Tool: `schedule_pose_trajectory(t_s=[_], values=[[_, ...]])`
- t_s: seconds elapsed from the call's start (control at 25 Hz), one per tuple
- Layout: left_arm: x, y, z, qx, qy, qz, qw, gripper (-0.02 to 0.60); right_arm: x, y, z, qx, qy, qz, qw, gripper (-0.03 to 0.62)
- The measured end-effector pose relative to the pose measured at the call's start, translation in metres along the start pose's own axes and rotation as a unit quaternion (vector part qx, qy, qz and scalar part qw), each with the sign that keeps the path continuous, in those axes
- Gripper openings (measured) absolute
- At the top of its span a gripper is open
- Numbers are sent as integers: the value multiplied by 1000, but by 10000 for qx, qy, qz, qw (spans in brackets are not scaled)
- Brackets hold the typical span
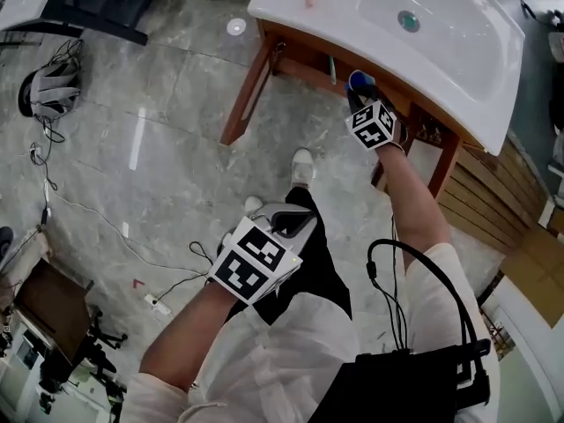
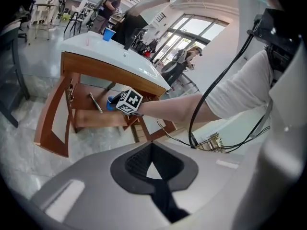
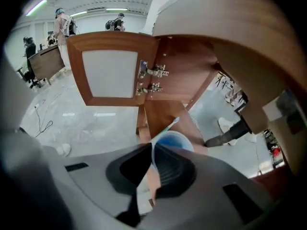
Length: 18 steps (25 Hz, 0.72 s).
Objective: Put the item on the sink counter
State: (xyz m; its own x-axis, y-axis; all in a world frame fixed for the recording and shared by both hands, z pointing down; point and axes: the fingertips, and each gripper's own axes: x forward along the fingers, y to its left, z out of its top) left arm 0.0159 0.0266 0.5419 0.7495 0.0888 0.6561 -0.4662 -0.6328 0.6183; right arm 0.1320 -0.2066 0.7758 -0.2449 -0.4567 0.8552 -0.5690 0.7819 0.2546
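The right gripper (image 3: 152, 163) is pinched narrow on the wall of the blue cup (image 3: 175, 139), with 1 pad inside the rim and 1 outside. The cup is under the white sink surface (image 1: 476, 77), inside the wooden frame and over its shelf (image 2: 96, 120), at about 1 o'clock in the head view; whether it touches the shelf I cannot tell. The left gripper (image 2: 152, 147) is empty with its 2 jaws together, close to the person's body at roughly 7 o'clock from the right gripper and well apart from the cup.
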Motion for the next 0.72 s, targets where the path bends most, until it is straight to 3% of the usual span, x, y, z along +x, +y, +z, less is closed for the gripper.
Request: schedule_pose_trajectory(t_s=[0.72], values=[[22, 33, 5, -353, -105, -84, 9993, 5, 66, -25, -20, -59, 320, -90, 9994, 21]])
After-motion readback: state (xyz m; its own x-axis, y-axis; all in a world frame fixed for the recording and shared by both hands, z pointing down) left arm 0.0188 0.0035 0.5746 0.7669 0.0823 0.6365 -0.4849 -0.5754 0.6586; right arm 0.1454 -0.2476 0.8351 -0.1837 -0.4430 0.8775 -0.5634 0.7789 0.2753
